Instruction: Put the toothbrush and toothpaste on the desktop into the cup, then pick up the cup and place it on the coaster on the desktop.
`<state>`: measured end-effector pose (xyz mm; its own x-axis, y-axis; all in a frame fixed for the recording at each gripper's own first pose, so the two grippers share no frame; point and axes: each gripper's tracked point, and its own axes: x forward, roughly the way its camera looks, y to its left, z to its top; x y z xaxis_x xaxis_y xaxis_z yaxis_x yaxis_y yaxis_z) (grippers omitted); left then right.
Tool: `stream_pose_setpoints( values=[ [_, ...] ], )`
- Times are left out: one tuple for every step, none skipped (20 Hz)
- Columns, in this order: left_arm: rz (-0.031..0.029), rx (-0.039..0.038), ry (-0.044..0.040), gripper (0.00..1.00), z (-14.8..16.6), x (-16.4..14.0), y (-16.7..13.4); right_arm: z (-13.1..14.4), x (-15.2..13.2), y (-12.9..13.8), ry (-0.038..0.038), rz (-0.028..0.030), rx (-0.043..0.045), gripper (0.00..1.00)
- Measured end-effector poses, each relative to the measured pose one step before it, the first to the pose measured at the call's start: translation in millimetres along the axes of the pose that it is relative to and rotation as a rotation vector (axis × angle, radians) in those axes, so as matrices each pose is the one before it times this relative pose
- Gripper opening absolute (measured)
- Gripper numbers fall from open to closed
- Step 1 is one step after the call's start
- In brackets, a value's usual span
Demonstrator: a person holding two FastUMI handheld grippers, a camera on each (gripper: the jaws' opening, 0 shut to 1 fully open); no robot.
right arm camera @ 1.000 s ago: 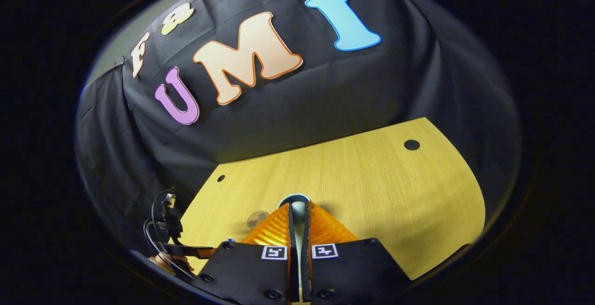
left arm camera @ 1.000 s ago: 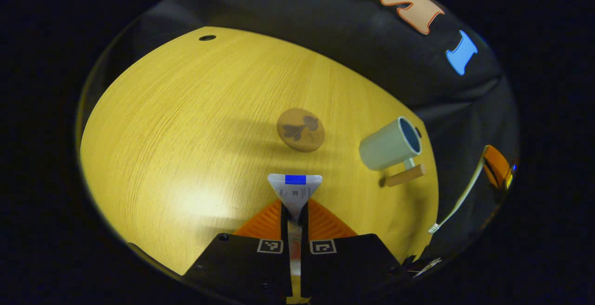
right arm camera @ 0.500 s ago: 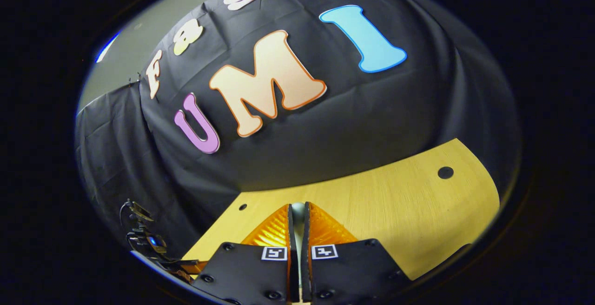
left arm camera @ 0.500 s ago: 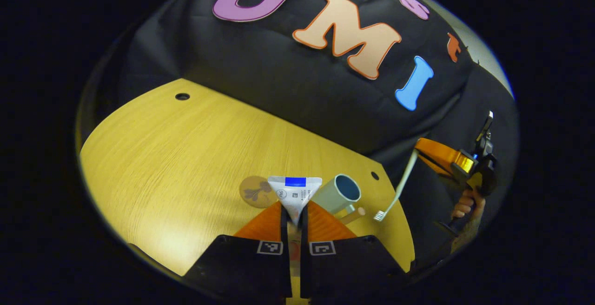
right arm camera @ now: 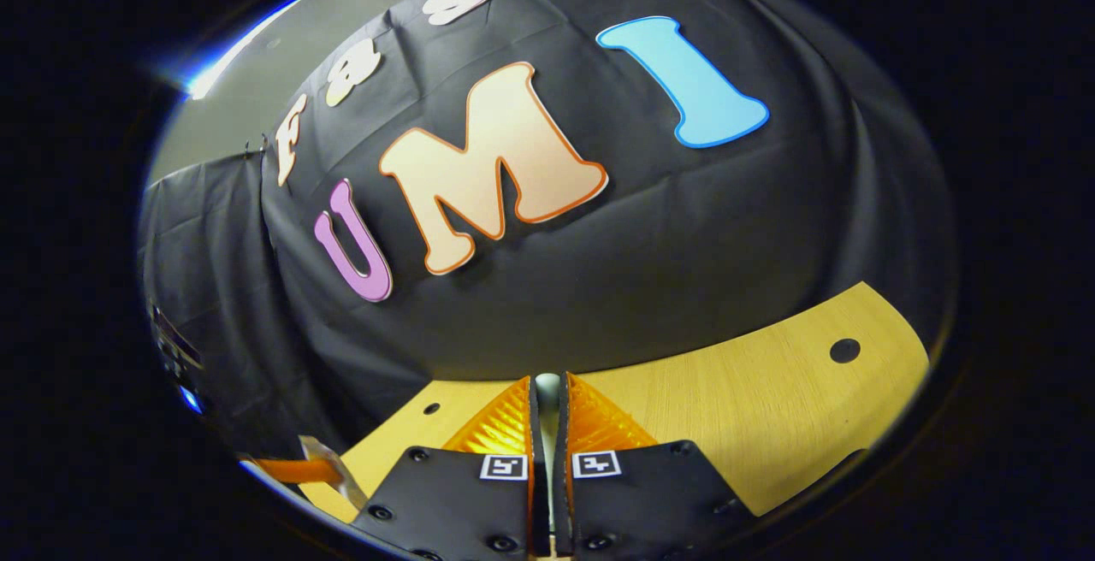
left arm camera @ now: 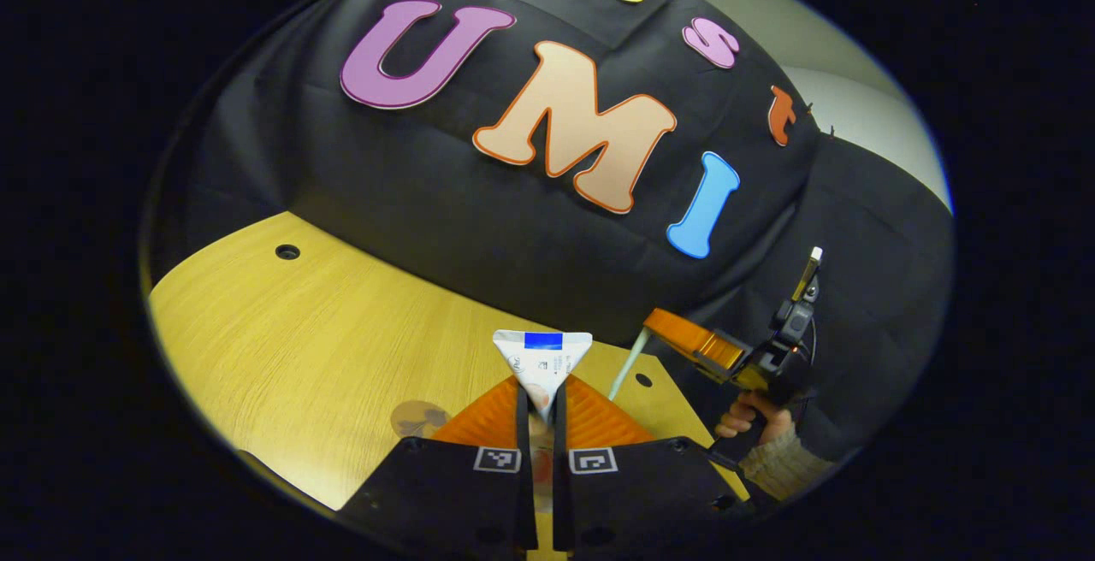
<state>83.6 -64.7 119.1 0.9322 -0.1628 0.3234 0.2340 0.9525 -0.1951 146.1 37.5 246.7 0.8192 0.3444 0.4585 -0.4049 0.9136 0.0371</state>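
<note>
My left gripper point(left arm camera: 541, 386) is shut on the white toothpaste tube point(left arm camera: 542, 356), whose flat crimped end sticks up past the fingers. Just left of those fingers, part of the round brown coaster point(left arm camera: 417, 416) lies on the wooden desktop point(left arm camera: 299, 330). Off to the right in the left gripper view, a hand point(left arm camera: 753, 424) holds my right gripper point(left arm camera: 660, 327), and the pale toothbrush point(left arm camera: 627, 363) hangs down from it. In the right gripper view, my right gripper point(right arm camera: 547, 383) is shut on the toothbrush handle point(right arm camera: 547, 385), a thin pale strip between its fingers. The left gripper's finger and tube end point(right arm camera: 329, 463) show at the lower left.
Both grippers are held above the desktop point(right arm camera: 753, 407) and face the black cloth wall point(left arm camera: 513, 227). Small dark holes point(left arm camera: 287, 250) point(right arm camera: 844, 350) mark the desktop near its far corners. A knitted sleeve point(left arm camera: 783, 469) shows at the lower right.
Both views have tilted up towards the wall. The cup has dropped out of the left gripper view and the coaster has slid low. Both grips stay shut on tube and brush.
</note>
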Motion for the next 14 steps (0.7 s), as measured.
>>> stream_pose_setpoints(
  values=[
    [-0.01048, 0.00724, -0.01704, 0.06, 7.12, 6.41, -1.32, -6.89, 2.0, -0.05, 0.01058, -0.00076, -0.0162, 0.02],
    [-0.00929, 0.00418, -0.01466, 0.06, 6.42, 5.83, -2.53, -6.94, 1.54, -0.76, 0.00857, 0.00216, -0.00751, 0.04],
    [-0.00774, 0.00274, -0.01553, 0.06, 5.22, 6.21, -2.59, -6.47, 3.32, -0.07, 0.00623, -0.00306, -0.00529, 0.05],
    [-0.00575, -0.00059, -0.0116, 0.08, 2.83, 6.3, -1.71, -6.15, 2.51, -0.68, 0.00972, -0.00316, -0.0064, 0.05],
    [-0.0131, -0.00394, -0.00509, 0.06, 1.38, 6.8, -4.13, -9.79, 0.51, -3.63, 0.02152, -0.00882, -0.00724, 0.05],
    [-0.00939, -0.00137, -0.0014, 0.06, -0.21, 4.27, -2.67, -8.5, -2.57, -3.78, 0.01842, -0.00628, -0.00076, 0.05],
    [-0.00978, -0.00037, -0.00315, 0.06, -0.22, 4.37, -2.11, -0.58, -1.58, -2.09, -0.00422, -0.00701, -0.00207, 0.05],
    [-0.01027, -0.00133, -0.00207, 0.06, 0.44, 4.37, -1.58, 0.41, -1.01, -1.6, -0.00688, -0.00589, -0.00115, 0.05],
    [-0.00868, -0.00256, -0.0028, 0.06, -0.5, 4.21, -1.23, 0.75, -1.33, -1.67, -0.00539, -0.00721, 0.00328, 0.05],
    [-0.00551, -0.00287, -0.00355, 0.06, 0.23, 4.85, -0.67, -1.38, -0.72, -2.29, -0.00395, -0.00666, 0.00753, 0.05],
    [-0.00575, -0.00245, -0.00131, 0.06, 0.36, 5.17, -0.52, -0.07, -2.56, -1.36, -0.00362, -0.00578, 0.01331, 0.06],
    [-0.00593, -0.00083, -0.00461, 0.06, -0.97, 3.86, -0.55, -1.27, -1.23, -0.62, 0.00321, -0.00128, 0.01625, 0.07],
    [-0.00434, -0.00343, -0.00568, 0.06, -0.01, 3.21, 0.13, -2.97, -1.72, 0.19, 0.00935, 0.00185, 0.01906, 0.08],
    [-0.00634, -0.00514, -0.00288, 0.06, -0.67, 4.75, -0.41, -4.39, -4.3, -1.2, 0.01256, -0.00061, 0.02198, 0.15]
  ],
)
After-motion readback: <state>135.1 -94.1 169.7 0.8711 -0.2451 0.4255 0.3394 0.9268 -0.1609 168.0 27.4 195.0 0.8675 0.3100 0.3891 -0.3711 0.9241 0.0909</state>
